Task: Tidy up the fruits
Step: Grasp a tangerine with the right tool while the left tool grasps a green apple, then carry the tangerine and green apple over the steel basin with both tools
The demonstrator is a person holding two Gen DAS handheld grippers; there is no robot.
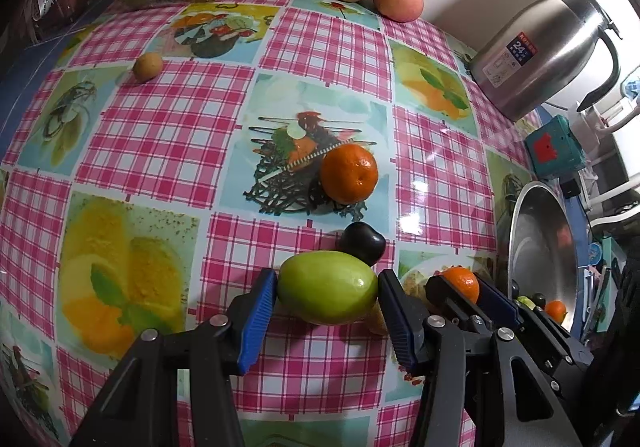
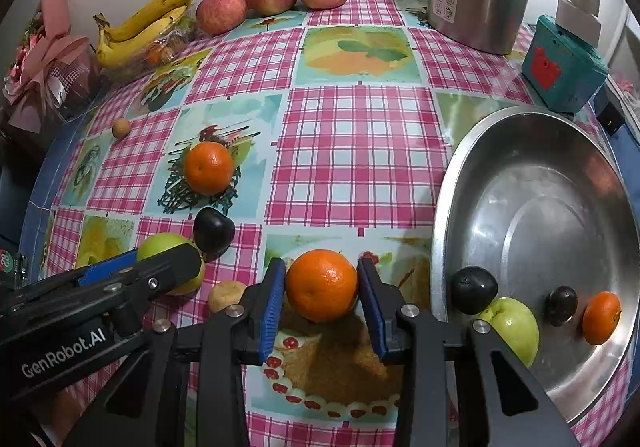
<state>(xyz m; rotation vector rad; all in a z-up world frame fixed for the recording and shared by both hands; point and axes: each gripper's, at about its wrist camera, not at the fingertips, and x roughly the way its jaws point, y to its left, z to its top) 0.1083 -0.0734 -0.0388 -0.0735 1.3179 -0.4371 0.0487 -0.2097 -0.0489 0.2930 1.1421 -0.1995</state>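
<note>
Left gripper clamps the green fruit at lower centre of its view; right gripper clamps an orange low in its view, left of the steel bowl. Both should lift straight, clearing the neighbouring dark plum, before crossing the rim

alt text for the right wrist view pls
The right gripper has its jaws closed on an orange on a checked tablecloth, beside a steel bowl holding two dark plums, a green fruit and an orange. At left, the left gripper covers a green fruit.
</note>
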